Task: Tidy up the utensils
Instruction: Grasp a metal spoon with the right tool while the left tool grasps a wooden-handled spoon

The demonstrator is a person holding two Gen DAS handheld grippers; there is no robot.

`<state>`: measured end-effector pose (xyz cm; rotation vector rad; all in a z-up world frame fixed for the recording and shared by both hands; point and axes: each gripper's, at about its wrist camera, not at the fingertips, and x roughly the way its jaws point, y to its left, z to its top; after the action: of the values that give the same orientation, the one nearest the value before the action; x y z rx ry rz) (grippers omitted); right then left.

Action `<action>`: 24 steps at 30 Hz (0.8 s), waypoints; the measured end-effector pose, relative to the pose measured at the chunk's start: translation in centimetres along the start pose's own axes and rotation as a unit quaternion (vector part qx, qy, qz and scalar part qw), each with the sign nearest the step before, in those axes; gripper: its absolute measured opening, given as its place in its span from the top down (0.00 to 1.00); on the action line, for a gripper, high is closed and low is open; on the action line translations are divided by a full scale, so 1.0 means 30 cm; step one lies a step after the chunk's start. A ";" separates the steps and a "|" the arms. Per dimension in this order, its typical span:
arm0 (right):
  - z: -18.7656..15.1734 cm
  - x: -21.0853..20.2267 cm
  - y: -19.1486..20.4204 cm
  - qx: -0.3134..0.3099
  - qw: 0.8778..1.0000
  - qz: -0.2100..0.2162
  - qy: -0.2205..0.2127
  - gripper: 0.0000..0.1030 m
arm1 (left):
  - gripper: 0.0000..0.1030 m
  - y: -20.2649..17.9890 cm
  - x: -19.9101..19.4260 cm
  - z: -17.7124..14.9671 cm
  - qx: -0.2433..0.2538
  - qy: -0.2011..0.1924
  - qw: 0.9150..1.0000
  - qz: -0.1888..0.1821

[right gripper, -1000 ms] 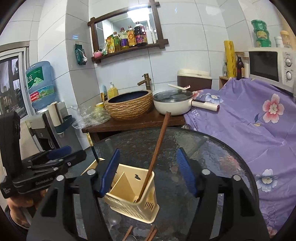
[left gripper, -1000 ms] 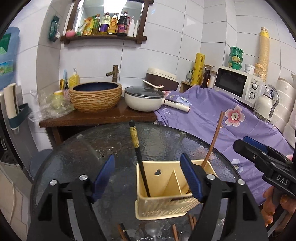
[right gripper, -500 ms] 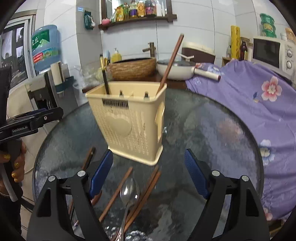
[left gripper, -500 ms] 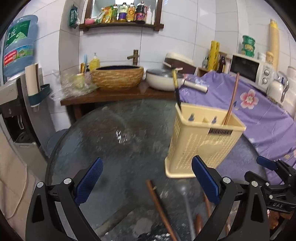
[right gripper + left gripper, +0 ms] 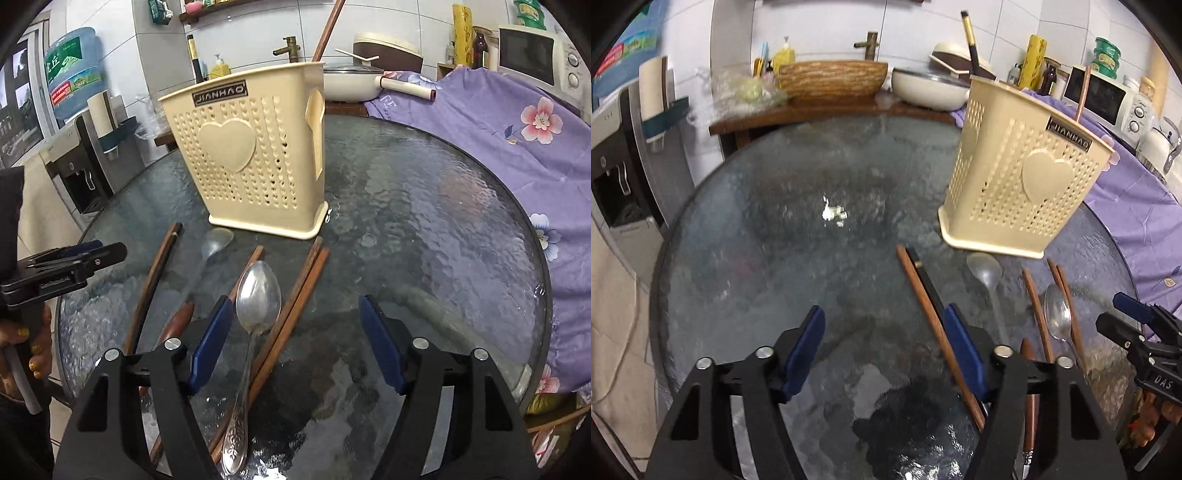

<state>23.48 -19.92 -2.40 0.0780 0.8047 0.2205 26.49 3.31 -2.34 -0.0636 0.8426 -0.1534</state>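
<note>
A cream perforated holder (image 5: 1015, 177) (image 5: 251, 158) stands on the round glass table (image 5: 775, 240). A black chopstick (image 5: 971, 40) and a brown chopstick (image 5: 1082, 92) stand in it. My left gripper (image 5: 884, 343) hangs low over the glass, jaws closing. A loose brown chopstick (image 5: 923, 306) and a black one lie just inside its right finger, untouched. My right gripper (image 5: 297, 332) is also closing. A metal spoon (image 5: 258, 295) and a brown chopstick pair (image 5: 299, 295) lie between its pads, not pressed. A clear plastic spoon (image 5: 984, 273) lies near the holder.
A purple floral cloth (image 5: 498, 140) covers the surface right of the table. Behind stand a wooden side table with a woven basin (image 5: 831, 77), a white pan (image 5: 347, 83) and a microwave (image 5: 1100, 96). A water dispenser (image 5: 74, 158) stands at the left.
Both grippers have come down from above the holder to just over the table, tilting downward. The loose utensils now lie at their fingers. The left jaws have narrowed since half a second ago.
</note>
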 end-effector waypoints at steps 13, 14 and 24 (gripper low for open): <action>-0.007 0.060 0.128 -0.101 0.994 -0.017 0.034 0.45 | 0.54 -0.042 0.008 -0.039 0.001 0.011 1.000 -0.021; -0.008 0.072 0.134 -0.108 0.993 -0.018 0.040 0.47 | 0.54 -0.041 0.008 -0.038 0.000 0.010 1.000 -0.020; 0.015 0.146 0.159 -0.155 0.985 -0.029 0.071 0.52 | 0.54 -0.024 -0.006 -0.036 0.000 0.007 1.000 -0.017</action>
<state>25.96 -14.28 -4.44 -0.2568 0.9038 0.2969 25.48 2.64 -2.83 -0.0777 0.8560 -0.1851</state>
